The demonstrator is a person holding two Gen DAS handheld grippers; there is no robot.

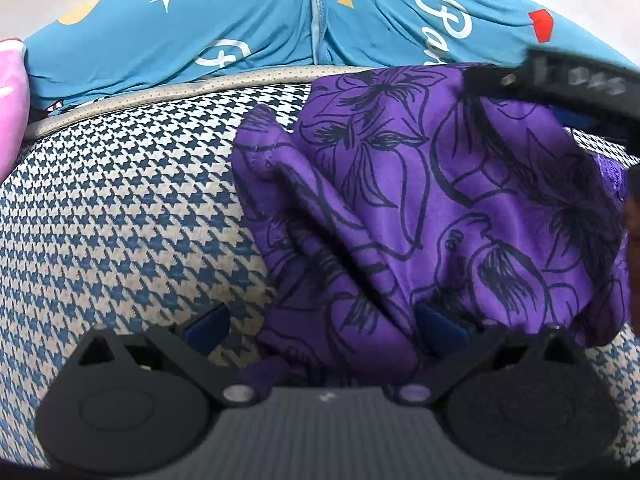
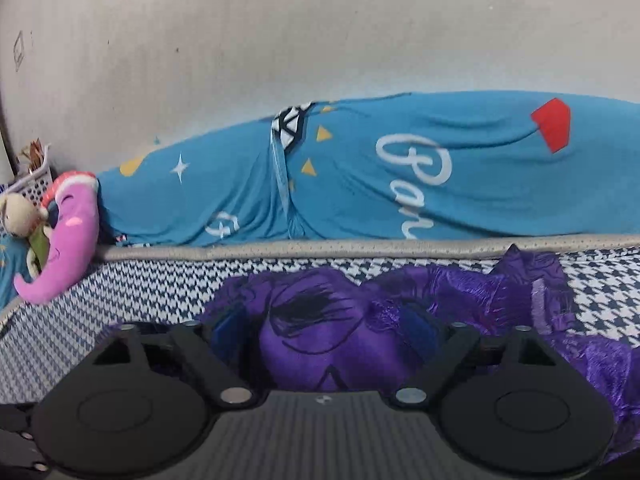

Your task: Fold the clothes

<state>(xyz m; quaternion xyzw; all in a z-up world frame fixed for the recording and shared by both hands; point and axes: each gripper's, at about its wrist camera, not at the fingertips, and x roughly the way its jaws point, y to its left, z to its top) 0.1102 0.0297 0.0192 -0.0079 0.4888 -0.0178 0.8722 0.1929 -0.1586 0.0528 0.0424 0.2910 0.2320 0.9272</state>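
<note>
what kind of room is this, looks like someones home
Most likely a bedroom: a mattress in houndstooth fabric against a scuffed wall, a blue printed sheet draped along it, and a pink plush toy beside a small doll.

- The garment [image 1: 420,208] is showing deep purple with dark line-drawn flowers.
- The mattress cover [image 1: 120,220] is showing a navy and cream houndstooth check, with beige piping [image 2: 360,249] running along its edge.
- The blanket [image 2: 400,184] is showing teal blue with white script lettering, white stars, yellow triangles and a red patch.
- The plush toy [image 2: 68,240] is showing pink.
- The tongs [image 2: 324,332] are showing black bodies with blue pads.
- The wall [image 2: 320,40] is showing off-white.
</note>
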